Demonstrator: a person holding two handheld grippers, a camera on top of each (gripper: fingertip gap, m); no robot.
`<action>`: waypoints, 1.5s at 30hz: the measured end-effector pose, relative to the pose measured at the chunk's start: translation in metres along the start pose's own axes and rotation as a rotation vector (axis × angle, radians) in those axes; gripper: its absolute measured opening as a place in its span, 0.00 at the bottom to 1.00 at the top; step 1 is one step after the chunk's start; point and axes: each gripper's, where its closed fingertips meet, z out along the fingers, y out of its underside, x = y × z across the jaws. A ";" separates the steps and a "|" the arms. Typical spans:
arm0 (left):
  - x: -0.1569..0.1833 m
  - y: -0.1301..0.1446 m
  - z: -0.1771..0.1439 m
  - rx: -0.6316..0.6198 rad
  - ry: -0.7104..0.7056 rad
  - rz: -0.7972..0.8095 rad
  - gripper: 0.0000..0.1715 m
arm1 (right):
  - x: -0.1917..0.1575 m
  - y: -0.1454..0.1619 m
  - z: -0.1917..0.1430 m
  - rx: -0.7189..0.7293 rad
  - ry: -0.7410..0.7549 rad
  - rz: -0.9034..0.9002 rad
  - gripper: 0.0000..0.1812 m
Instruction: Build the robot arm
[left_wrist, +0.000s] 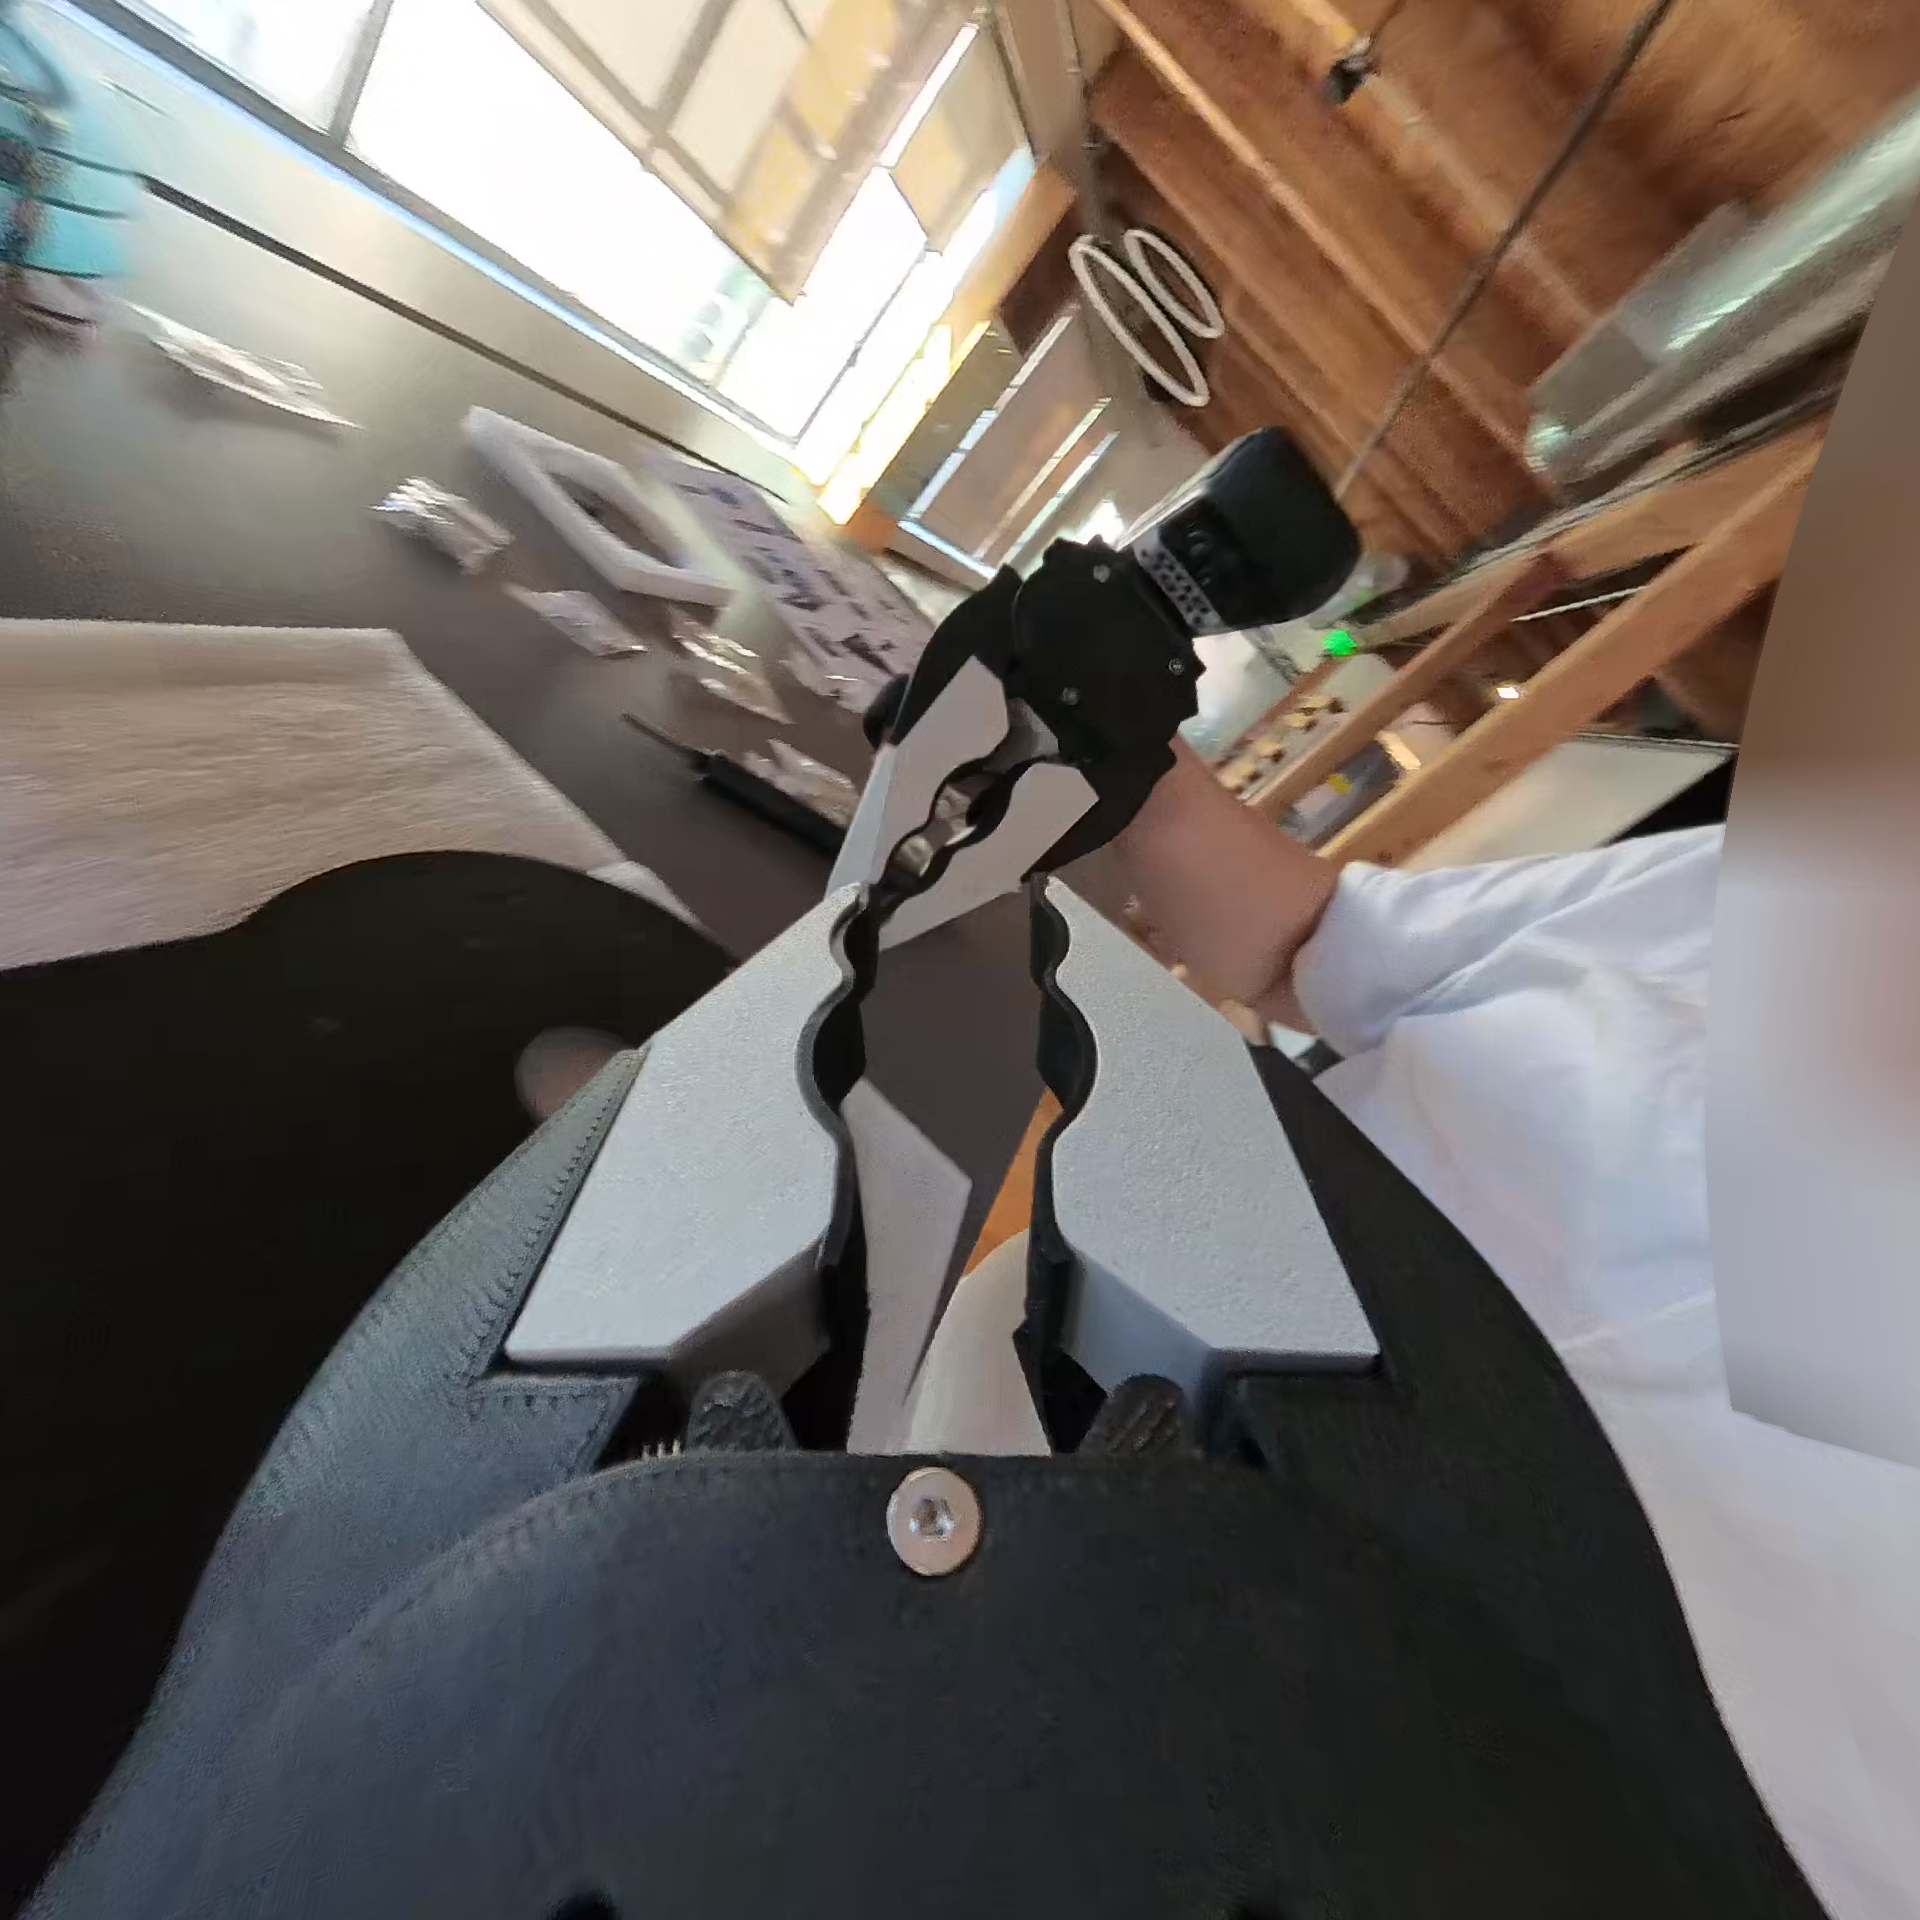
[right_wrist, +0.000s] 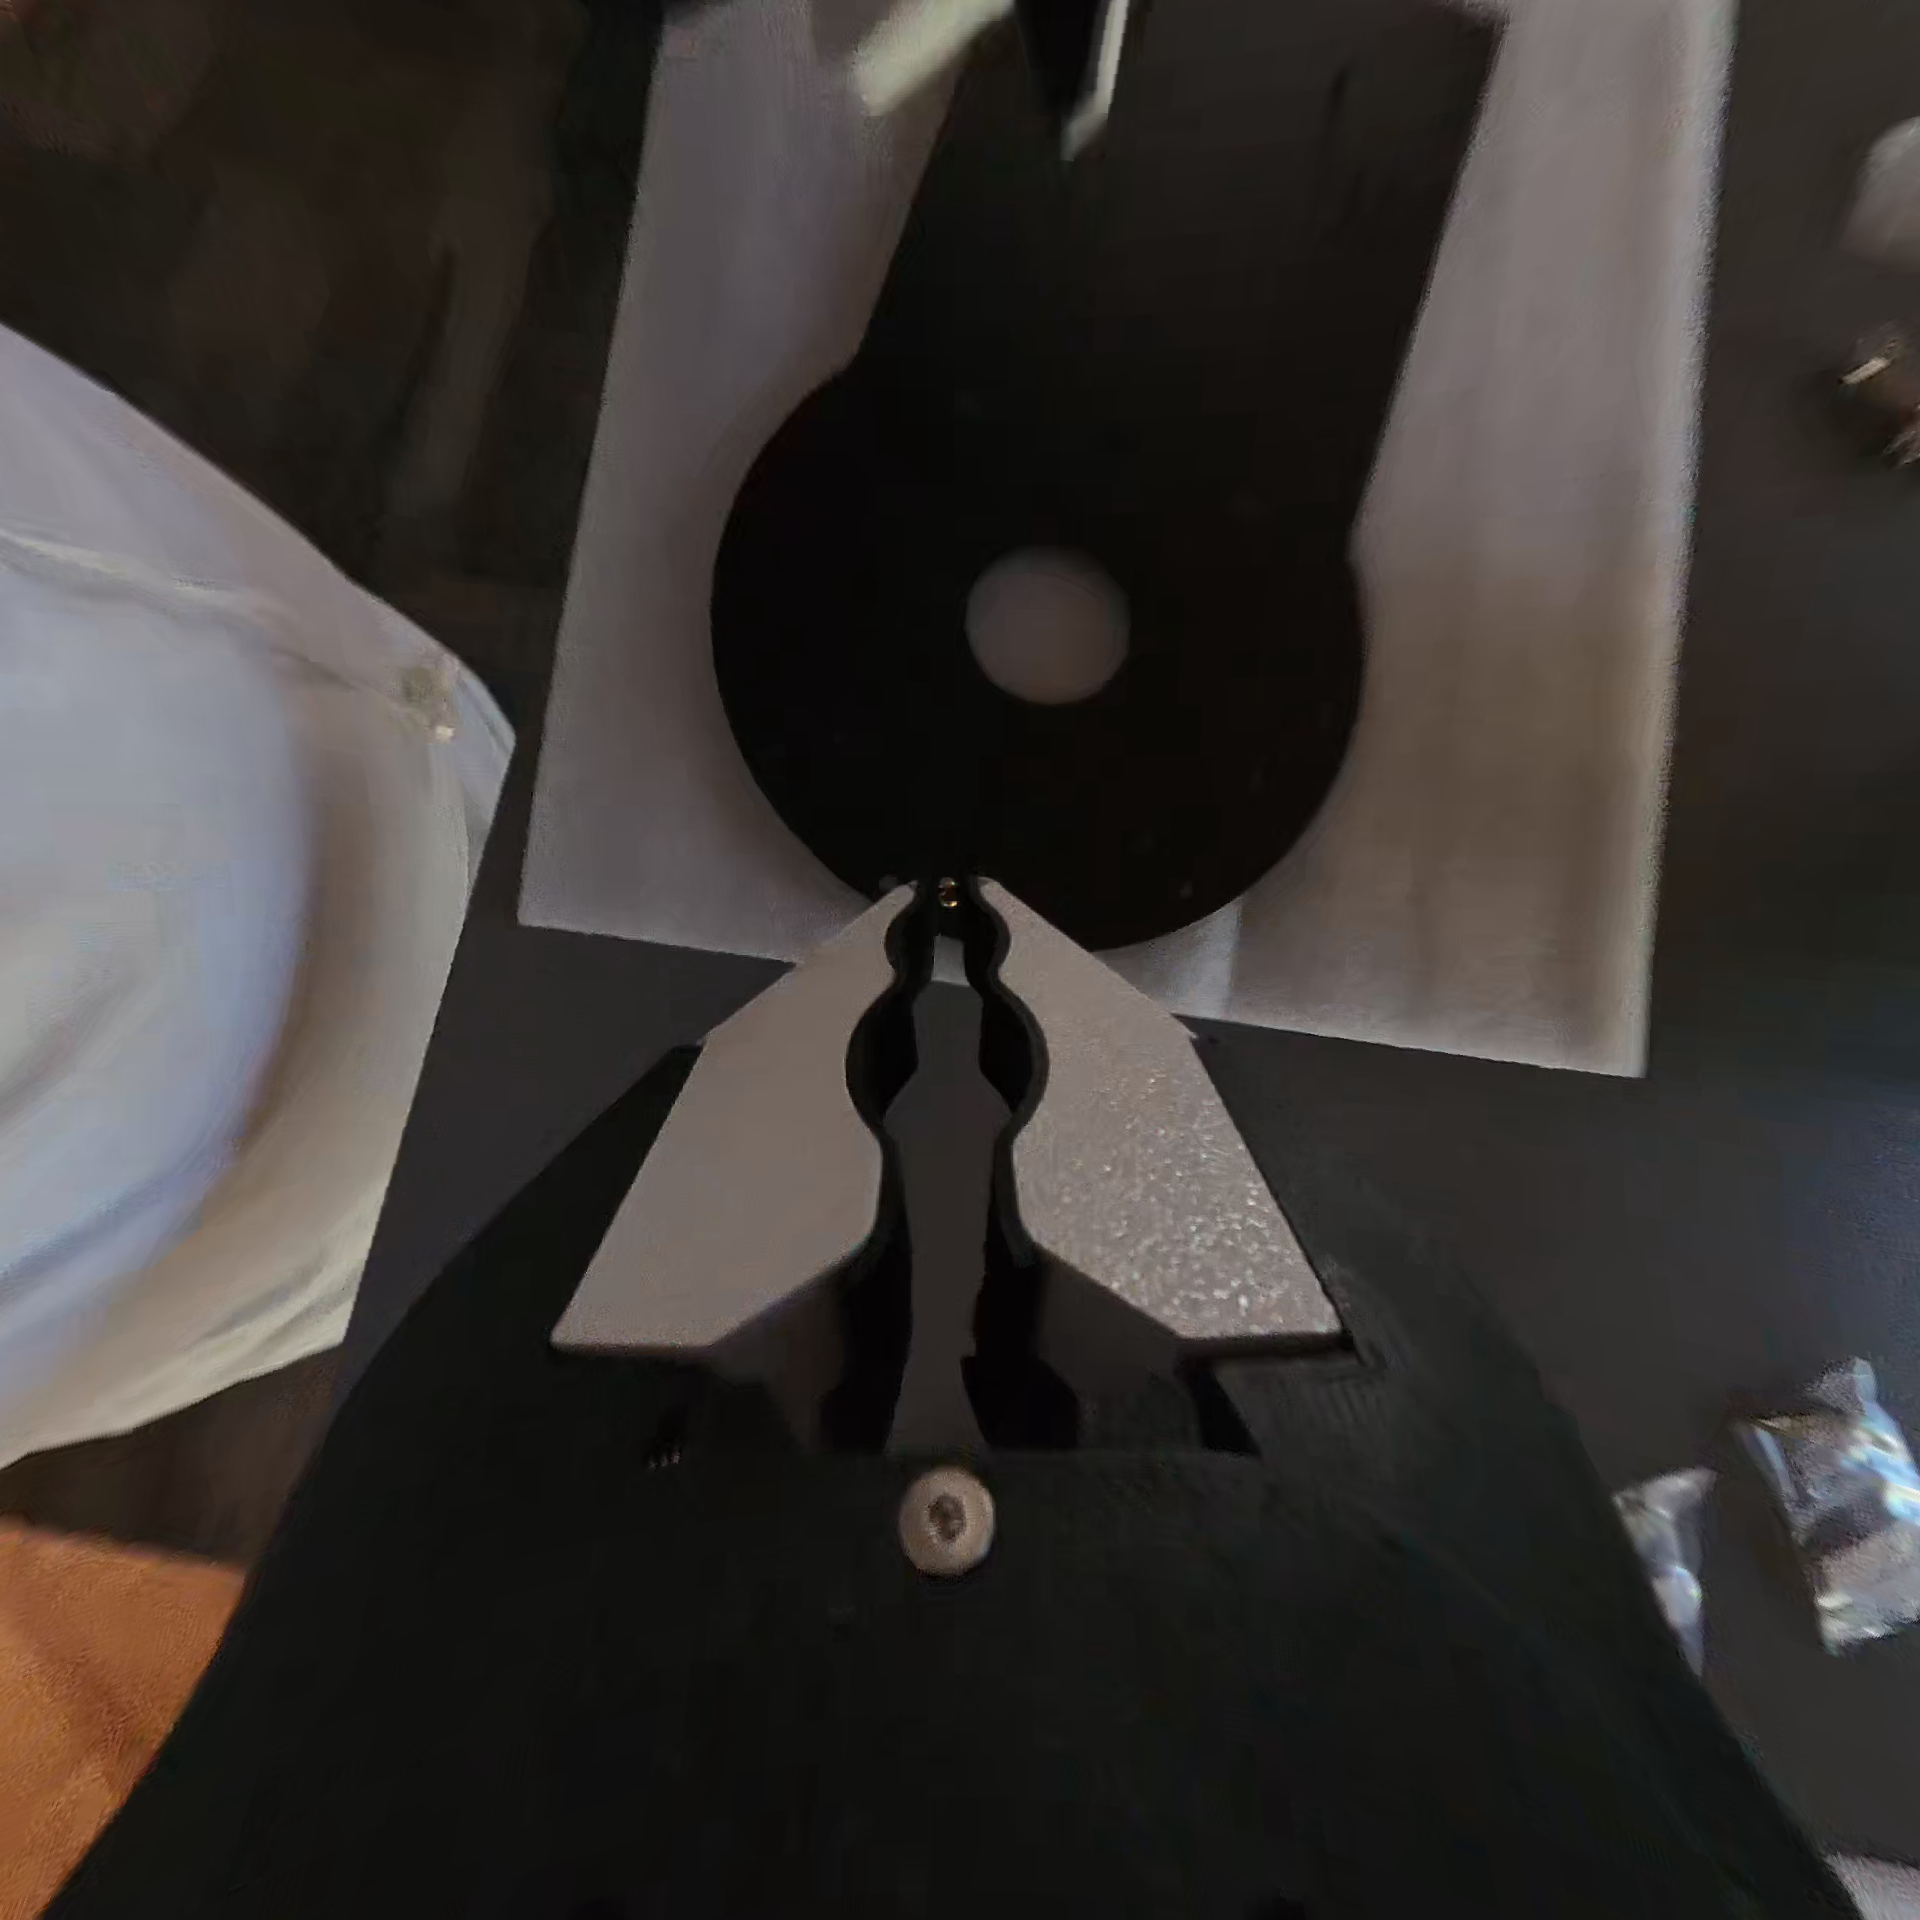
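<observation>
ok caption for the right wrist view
Right gripper pinches a tiny brass part over a black plate on white foam.

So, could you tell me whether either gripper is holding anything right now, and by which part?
The right gripper pinches a tiny brass-coloured piece between its very fingertips, over the black disc. The left gripper is open and holds nothing.

- No writing is showing clearly enough to read in either view.
- A white printed sheet (left_wrist: 800, 582) is lying on the dark table (left_wrist: 260, 499) in the left wrist view, bearing dark marks that are smearing into blur.
- Small clear packets (right_wrist: 1829, 1496) are lying at the right edge of the right wrist view, showing no legible print.
</observation>
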 end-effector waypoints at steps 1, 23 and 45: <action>-0.003 0.001 -0.009 0.002 -0.032 0.012 0.15 | -0.002 0.008 0.010 -0.060 -0.034 0.006 0.02; 0.010 0.018 -0.066 0.072 -0.073 0.038 0.14 | 0.001 0.022 0.028 -0.389 -0.108 -0.045 0.02; 0.013 0.037 -0.092 -0.074 -0.176 0.056 0.14 | 0.026 0.137 -0.077 -0.052 0.638 0.792 0.16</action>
